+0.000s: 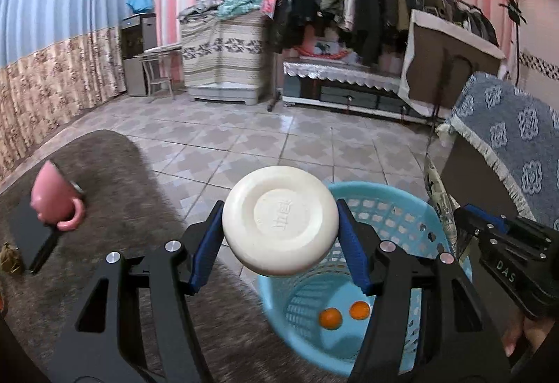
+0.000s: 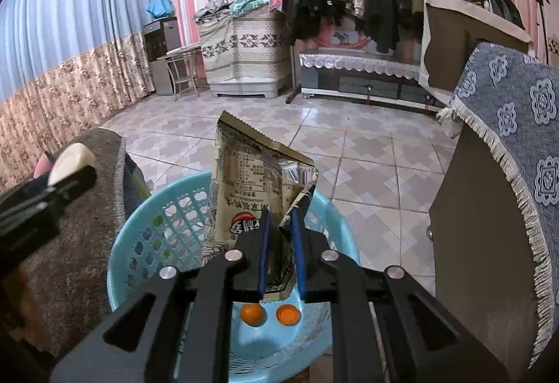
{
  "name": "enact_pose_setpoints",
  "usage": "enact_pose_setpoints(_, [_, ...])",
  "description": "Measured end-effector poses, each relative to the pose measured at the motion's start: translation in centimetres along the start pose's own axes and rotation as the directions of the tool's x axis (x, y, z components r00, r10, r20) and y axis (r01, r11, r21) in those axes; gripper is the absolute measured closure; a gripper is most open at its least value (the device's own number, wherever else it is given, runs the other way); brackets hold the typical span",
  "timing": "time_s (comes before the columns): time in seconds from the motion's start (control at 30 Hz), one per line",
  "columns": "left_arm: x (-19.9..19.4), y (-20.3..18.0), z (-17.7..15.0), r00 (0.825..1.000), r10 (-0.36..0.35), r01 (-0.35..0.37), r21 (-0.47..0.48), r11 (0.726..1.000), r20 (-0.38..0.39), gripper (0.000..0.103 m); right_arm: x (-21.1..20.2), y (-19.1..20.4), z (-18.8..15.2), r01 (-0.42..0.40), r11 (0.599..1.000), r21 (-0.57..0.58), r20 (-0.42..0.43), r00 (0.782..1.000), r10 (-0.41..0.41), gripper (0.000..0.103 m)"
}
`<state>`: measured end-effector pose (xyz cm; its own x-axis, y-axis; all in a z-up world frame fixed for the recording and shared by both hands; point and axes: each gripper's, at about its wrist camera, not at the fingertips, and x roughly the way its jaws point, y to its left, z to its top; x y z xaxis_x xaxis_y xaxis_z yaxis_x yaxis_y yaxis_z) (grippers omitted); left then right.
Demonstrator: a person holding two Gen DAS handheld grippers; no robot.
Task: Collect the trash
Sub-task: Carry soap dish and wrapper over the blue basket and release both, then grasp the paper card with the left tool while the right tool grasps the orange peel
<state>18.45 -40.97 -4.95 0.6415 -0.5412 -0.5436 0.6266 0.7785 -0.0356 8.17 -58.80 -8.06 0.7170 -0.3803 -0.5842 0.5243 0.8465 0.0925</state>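
We hold two pieces of trash over the basket, and the drop turns on what sits above its mouth. Our right gripper is pressed together on the lower edge of a crumpled snack bag; the bag stands upright with its long axis pointing up and away from us, and in the right wrist view it hangs squarely over the basket opening, so we judge it ready to fall in once the jaws part. Our left gripper is spread partway and pinches a white round lid by its rim, flat face toward the camera. In the left wrist view the lid overlaps only the near left rim of the basket, with the brown rug under its other half, so we think the left hand needs to go a little further right before it lets go. The right hand is the nearer one to the target. Two orange pieces already lie on the basket floor; whether both are caps or one is a fruit we cannot tell. A pink cup sits at the left, its base hidden by blur, and the near rim of the basket is cut off behind our gripper bodies.
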Motion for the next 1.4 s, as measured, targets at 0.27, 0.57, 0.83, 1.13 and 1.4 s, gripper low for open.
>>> enact_pose_setpoints(0.27, [2.9, -1.8, 0.4, 0.999, -0.033, 0.034, 0.029, 0.999, -0.036, 0.042, 0.9, -0.4, -0.3, 0.016, 1.0, 0.023, -0.021, 1.0, -0.015, 0.09])
enact_pose_setpoints(0.57, [3.5, -0.6, 1.1, 0.999, -0.009, 0.008, -0.005, 1.0, -0.04, 0.019, 1.5, 0.6, -0.5, 0.018, 1.0, 0.005, -0.042, 0.999, -0.017, 0.09])
enact_pose_setpoints(0.83, [0.7, 2.8, 1.3, 0.996, 0.088, -0.088, -0.023, 0.996, 0.006, 0.009, 2.4, 2.7, -0.8, 0.014, 0.999, -0.029, -0.068, 0.998, -0.016, 0.089])
enact_pose_setpoints(1.13, [-3.3, 7.5, 0.3, 0.987, 0.162, -0.16, -0.091, 0.983, 0.019, 0.008, 2.7, 3.3, -0.7, 0.022, 0.999, -0.033, -0.076, 0.997, -0.024, 0.051])
enact_pose_setpoints(1.4, [-7.2, 11.6, -1.7, 0.973, 0.228, -0.224, -0.142, 0.964, 0.015, 0.006, 2.1, 4.8, -0.9, 0.028, 0.998, -0.06, -0.071, 0.997, -0.033, 0.022])
